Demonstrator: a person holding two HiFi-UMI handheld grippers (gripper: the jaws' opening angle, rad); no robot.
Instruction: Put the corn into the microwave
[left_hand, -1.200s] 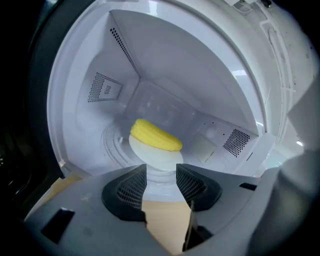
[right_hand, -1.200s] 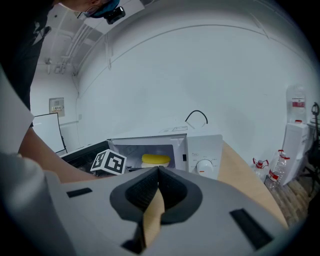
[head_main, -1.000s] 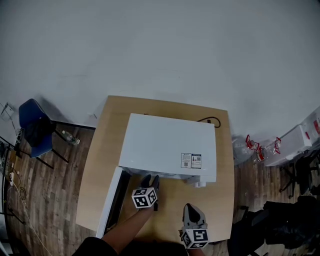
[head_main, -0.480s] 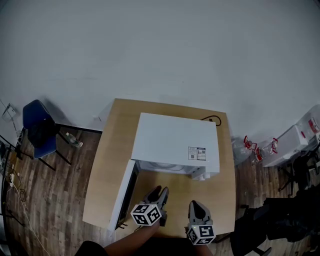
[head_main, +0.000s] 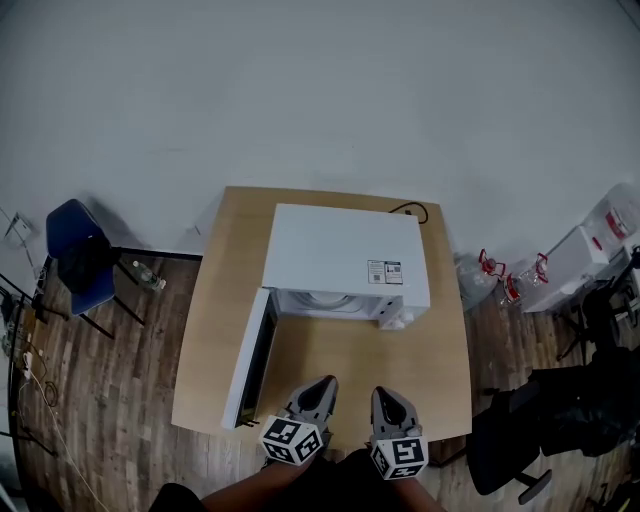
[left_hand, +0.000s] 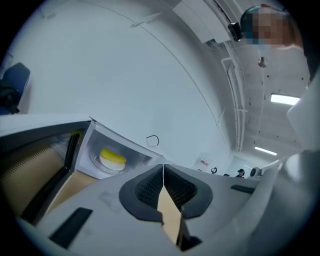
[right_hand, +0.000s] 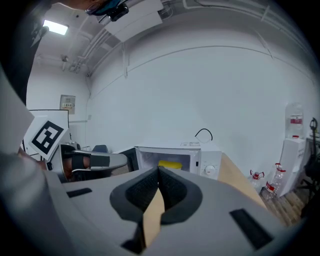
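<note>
corn (left_hand: 112, 158) is already in the microwave (head_main: 345, 255) dead ahead of the left gripper (head_main: 321, 384), whose jaws just closed on nothing, right gripper (head_main: 386, 394) pinched empty too, so I'd gently nudge the open door (head_main: 252, 360) ahead-left of the left gripper shut

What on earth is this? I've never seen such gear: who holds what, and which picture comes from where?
A person holds a pair of tongs in each hand: left tongs, right tongs. The overhead picture comes from a camera on the person's head; the other two from cameras riding on the tongs. On the wooden table stands a white microwave, its door open, yellow corn inside. Both tongs are shut and empty; the left ones have just closed on nothing.
</note>
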